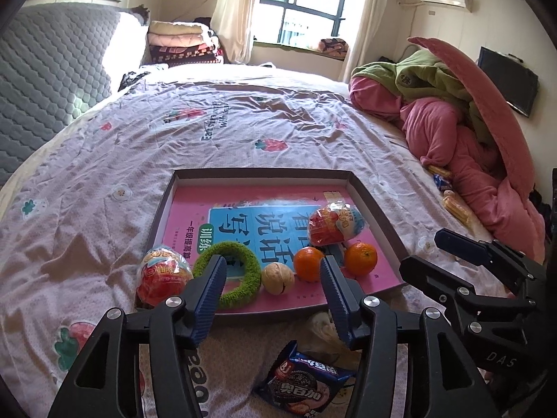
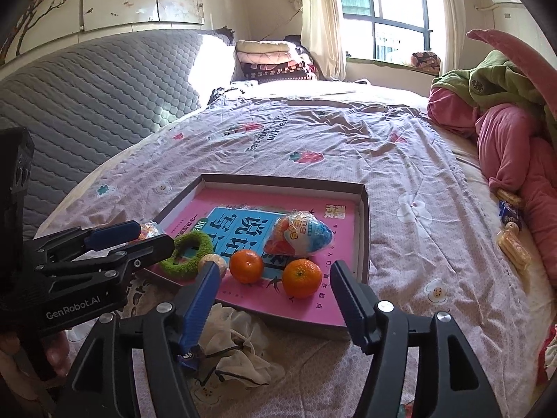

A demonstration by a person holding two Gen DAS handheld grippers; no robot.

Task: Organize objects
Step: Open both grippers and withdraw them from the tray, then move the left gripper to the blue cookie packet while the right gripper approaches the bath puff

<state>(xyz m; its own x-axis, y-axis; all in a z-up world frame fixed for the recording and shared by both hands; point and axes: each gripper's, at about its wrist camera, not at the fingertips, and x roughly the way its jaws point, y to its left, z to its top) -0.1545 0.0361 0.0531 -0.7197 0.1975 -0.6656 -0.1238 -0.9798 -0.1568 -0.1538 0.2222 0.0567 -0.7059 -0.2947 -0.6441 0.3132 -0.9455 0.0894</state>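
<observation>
Left wrist view: the left gripper [image 1: 273,278] hangs with jaws apart and empty over the shallow brown cardboard tray [image 1: 376,196], where two oranges [image 1: 308,263], a walnut and a fuzzy green ring [image 1: 226,278] sit gathered on a pink workbook (presumably sorted there). The right gripper [image 2: 275,289] is likewise spread and empty.

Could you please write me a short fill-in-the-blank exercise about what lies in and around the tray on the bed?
1. The tray holds ____ oranges.
2. The fuzzy ring is coloured ____.
3. The walnut lies between the ring and an ____.
4. The dark cookie packet lies ____ the tray.

Missing words: two; green; orange; outside
</observation>
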